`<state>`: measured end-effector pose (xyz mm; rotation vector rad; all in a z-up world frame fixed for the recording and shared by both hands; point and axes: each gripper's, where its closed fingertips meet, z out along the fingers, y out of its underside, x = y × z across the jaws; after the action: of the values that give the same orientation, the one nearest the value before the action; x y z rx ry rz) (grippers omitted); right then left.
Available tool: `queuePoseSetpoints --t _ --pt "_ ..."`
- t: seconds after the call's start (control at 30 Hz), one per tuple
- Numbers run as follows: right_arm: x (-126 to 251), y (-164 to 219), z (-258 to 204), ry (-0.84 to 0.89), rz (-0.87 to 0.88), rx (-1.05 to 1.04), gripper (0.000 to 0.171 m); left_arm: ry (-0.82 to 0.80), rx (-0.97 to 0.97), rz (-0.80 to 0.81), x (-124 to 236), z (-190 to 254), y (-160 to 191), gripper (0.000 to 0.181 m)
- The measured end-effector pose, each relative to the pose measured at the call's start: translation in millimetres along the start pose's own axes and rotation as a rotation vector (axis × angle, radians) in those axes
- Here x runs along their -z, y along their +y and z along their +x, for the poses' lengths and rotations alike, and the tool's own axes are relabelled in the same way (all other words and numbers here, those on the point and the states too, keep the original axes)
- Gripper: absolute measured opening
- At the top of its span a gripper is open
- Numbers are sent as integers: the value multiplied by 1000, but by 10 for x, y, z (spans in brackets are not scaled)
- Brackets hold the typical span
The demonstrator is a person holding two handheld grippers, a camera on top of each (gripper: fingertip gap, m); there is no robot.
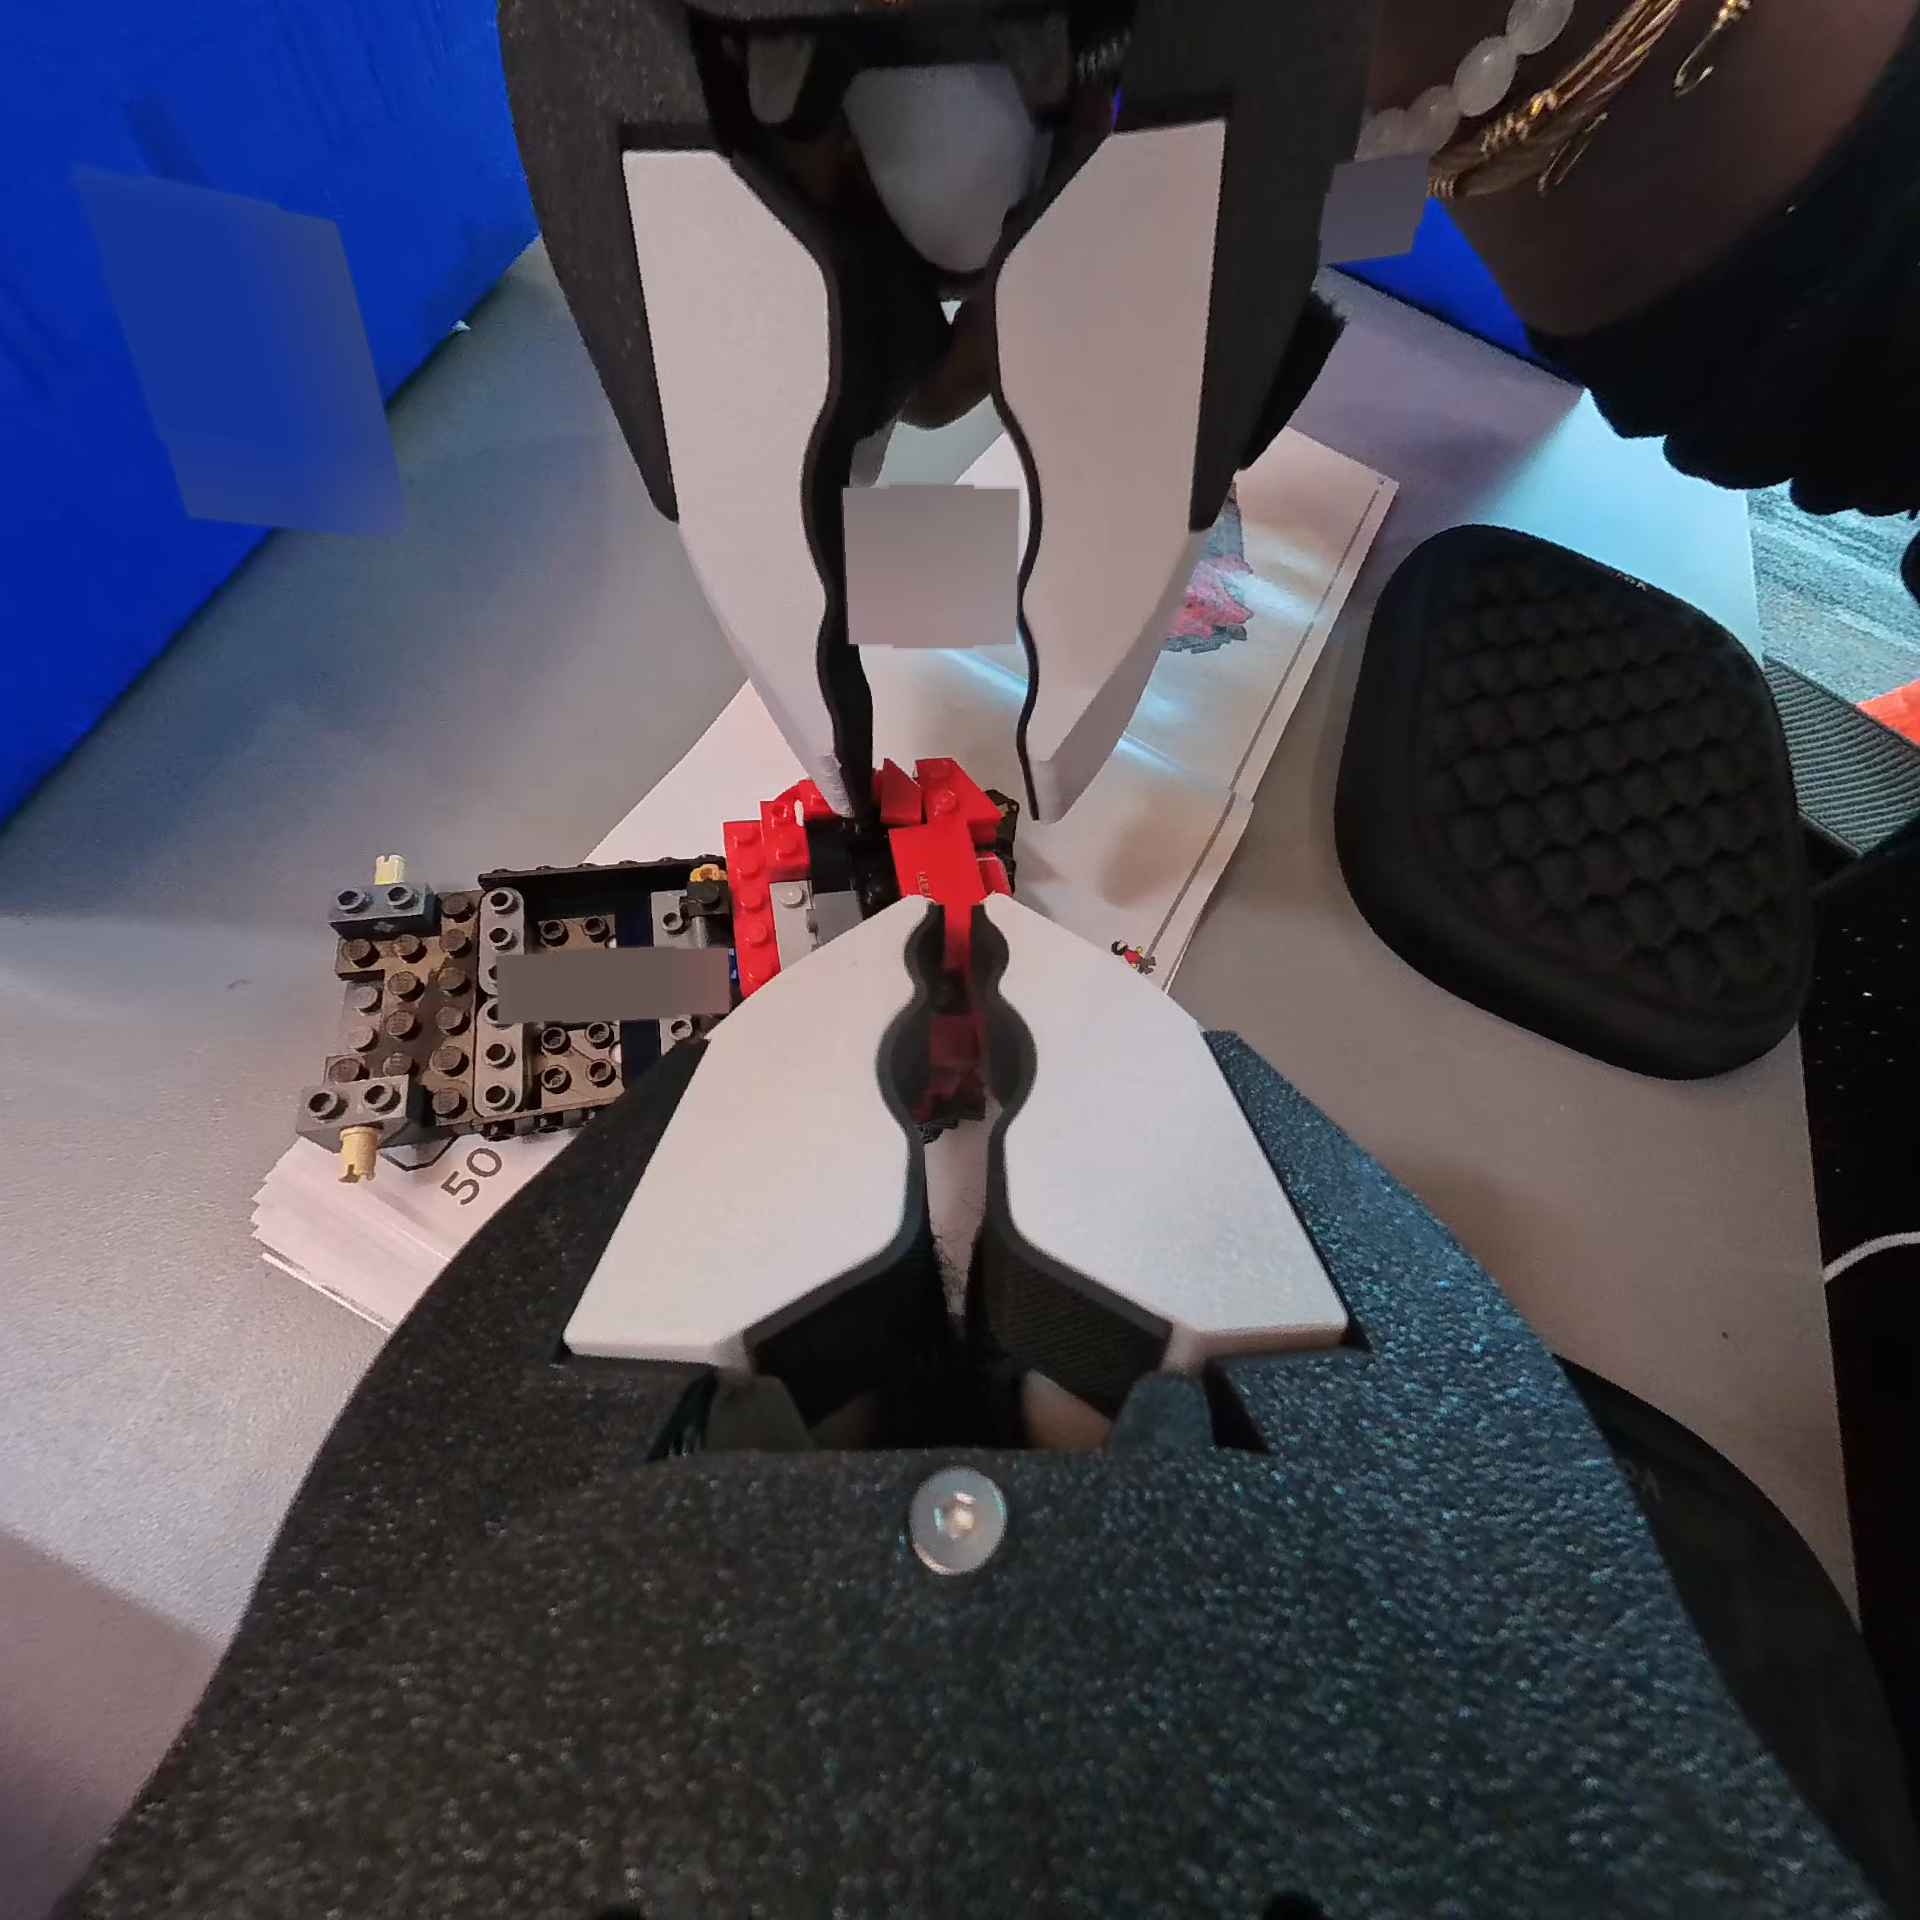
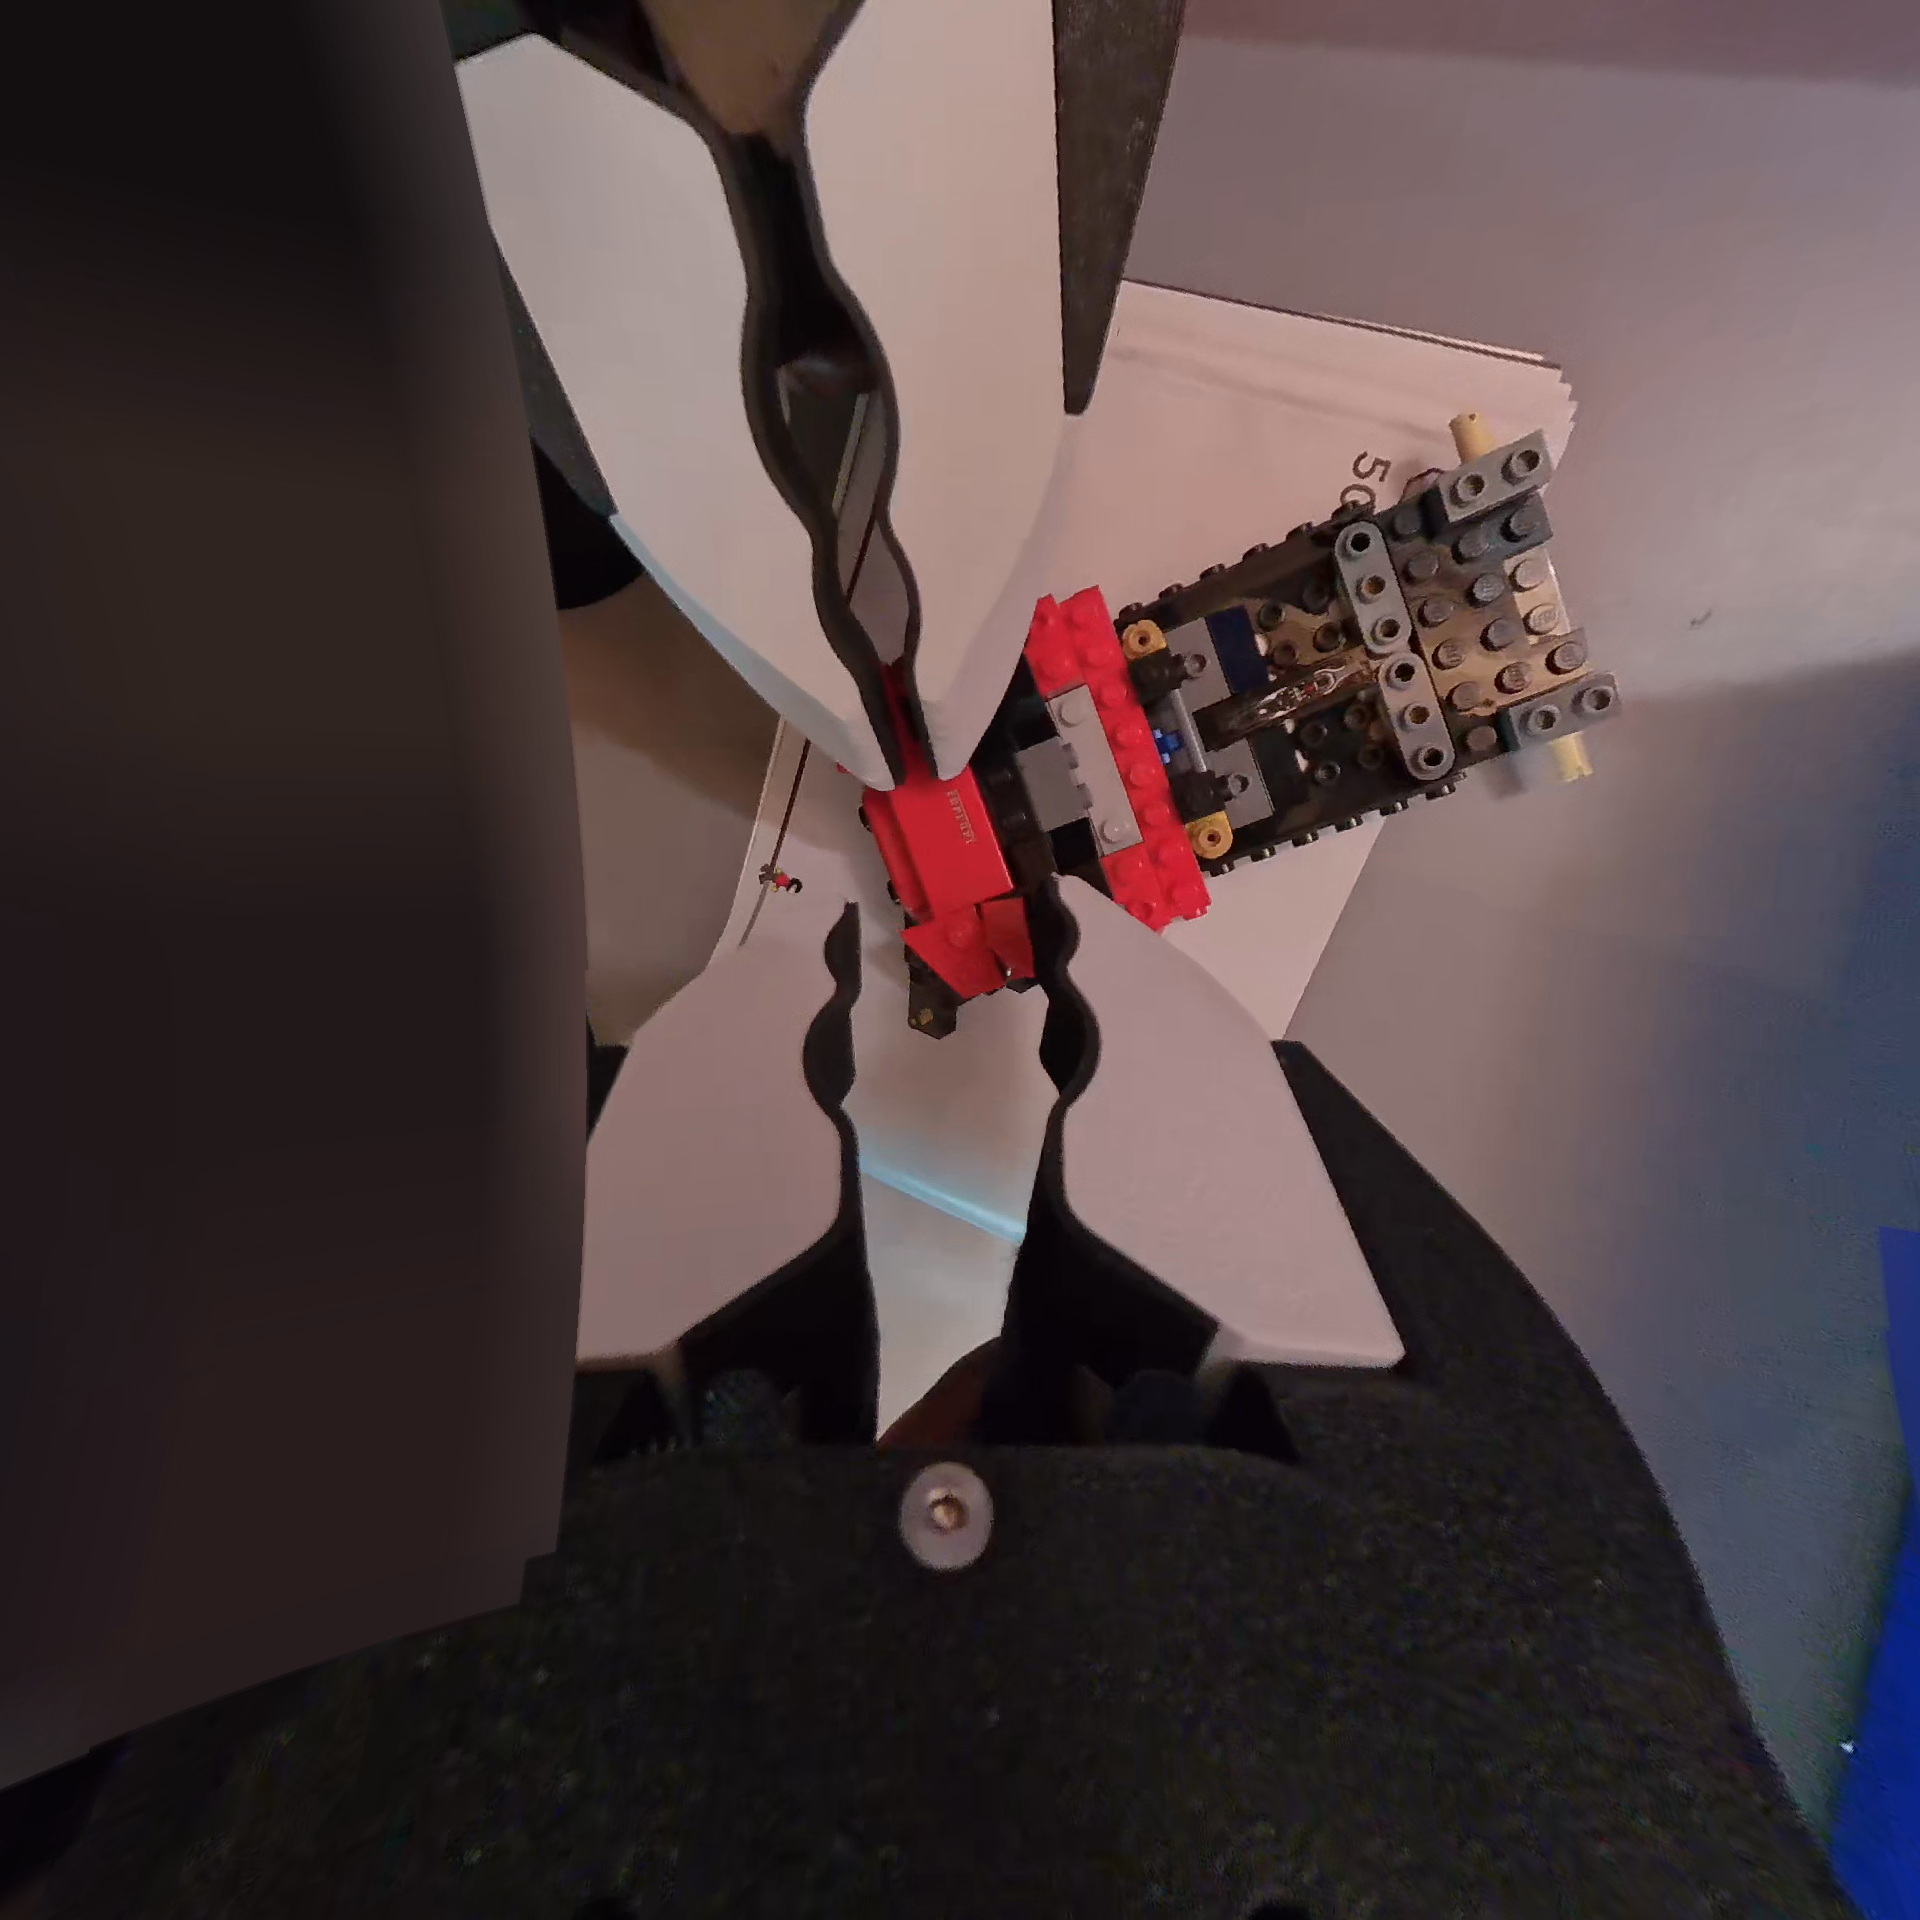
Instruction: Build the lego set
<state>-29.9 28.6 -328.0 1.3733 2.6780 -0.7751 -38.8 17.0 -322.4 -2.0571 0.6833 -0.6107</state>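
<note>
Bricks in grey and black are forming the chassis [image 1: 468, 1008] on the left, lying on the instruction booklet [image 1: 343, 1226]; the red nose section [image 1: 873, 873] is sitting beside it, where your left gripper [image 1: 961, 925] is clamping it. Your right gripper [image 2: 951, 935] is spread around the red wedge pieces [image 2: 966, 940], so I judge you are seating them; next, squeeze and press squarely.

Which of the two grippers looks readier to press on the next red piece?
The right hand-held gripper: it is open, fingertips at the red nose. The left hand-held gripper is shut on the lego car, steadying it on the instruction booklet.
</note>
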Motion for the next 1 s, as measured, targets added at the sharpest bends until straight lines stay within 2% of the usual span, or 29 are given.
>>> queuePoseSetpoints --t 0.83,0.87,0.93,1.0 --pt "39 -9 -20 16 14 12 33 -1 -3 -9 -6 -2 17 4" --pt "60 -6 -9 26 19 16 29 -3 -3 -11 -7 -5 21 4" --pt "126 -25 77 91 53 35 5 -9 -5 -16 -10 -13 28 4" --pt "171 -17 157 149 69 43 0 -8 -4 -16 -13 -12 27 4"
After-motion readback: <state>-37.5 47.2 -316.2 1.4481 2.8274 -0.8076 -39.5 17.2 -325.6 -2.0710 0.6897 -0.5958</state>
